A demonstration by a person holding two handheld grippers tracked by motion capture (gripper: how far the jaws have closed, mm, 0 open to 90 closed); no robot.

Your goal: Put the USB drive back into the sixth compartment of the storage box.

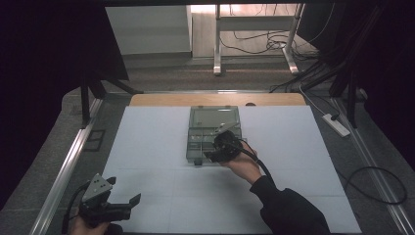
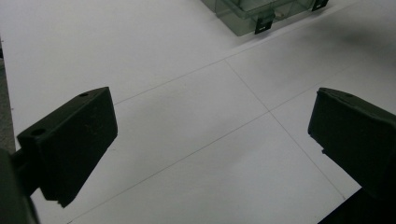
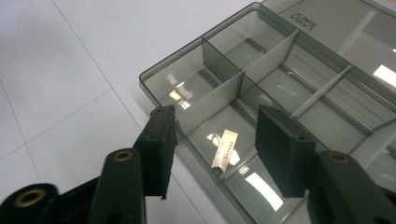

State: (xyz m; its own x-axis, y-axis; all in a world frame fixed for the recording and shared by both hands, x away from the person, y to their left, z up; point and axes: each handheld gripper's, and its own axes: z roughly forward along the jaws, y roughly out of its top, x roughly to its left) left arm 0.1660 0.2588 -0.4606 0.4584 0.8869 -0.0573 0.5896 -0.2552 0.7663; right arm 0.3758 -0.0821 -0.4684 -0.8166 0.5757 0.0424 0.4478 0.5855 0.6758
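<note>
**Entry: compartment box and small tag, right gripper over the near row**

Item: clear smoky plastic compartment box (image 1: 214, 134), lid laid back flat, at the middle of the white surface (image 1: 147, 147); thin dividers formed its cells; a small pale printed tag (image 3: 224, 148) lay flat on the floor of a cell along the box's near edge, directly between the jaws.

Right gripper (image 3: 212, 142): jaws partly parted, pads pressing on nothing; held over the box's near edge.

Left gripper (image 2: 210, 135): jaws wide, nothing between them; held low at the near left corner of the surface, well apart from the box.

Handling, by judgement: tag light, thin and flat, likely slippery on smooth plastic; best pinched by its long edges, or tipped against a divider first; box rigid yet light, apt to slide if nudged; dividers thin, probably fragile.

Views compared: right gripper view gave the tag and the dividers; high view gave the box's place and both hands, the tag too small to tell there; left gripper view caught the box's latch (image 2: 264, 24) at its top edge.
</note>
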